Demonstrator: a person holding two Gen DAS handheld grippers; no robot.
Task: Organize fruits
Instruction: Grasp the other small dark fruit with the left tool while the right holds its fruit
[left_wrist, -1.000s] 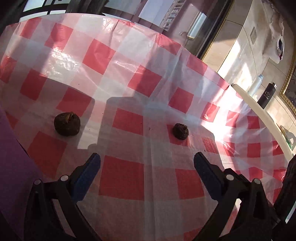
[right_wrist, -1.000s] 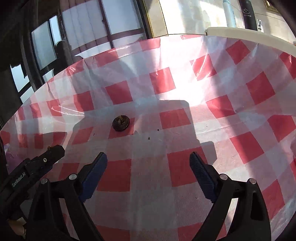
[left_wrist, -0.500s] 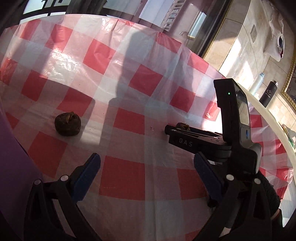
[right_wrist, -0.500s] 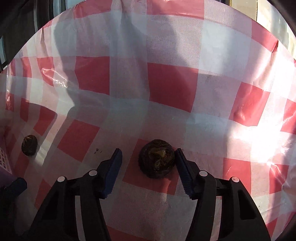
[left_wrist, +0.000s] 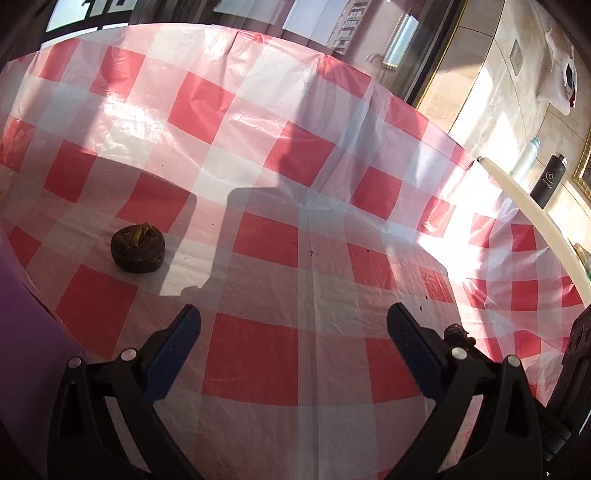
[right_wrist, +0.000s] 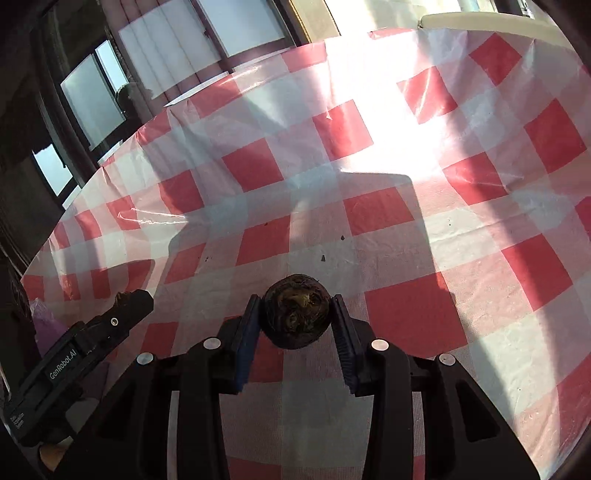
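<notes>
Right wrist view: right gripper (right_wrist: 295, 314) clamps a dark round fruit (right_wrist: 295, 315) across its sides, above the tablecloth (right_wrist: 406, 314). It looks light and firm. Left gripper (left_wrist: 293, 332) is open; second fruit (left_wrist: 138, 249) lies ahead-left.

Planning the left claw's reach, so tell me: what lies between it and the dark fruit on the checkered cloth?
Nothing but bare tablecloth, partly shadowed, lies between the open left claw and the dark fruit; the left wrist view shows it.
</notes>
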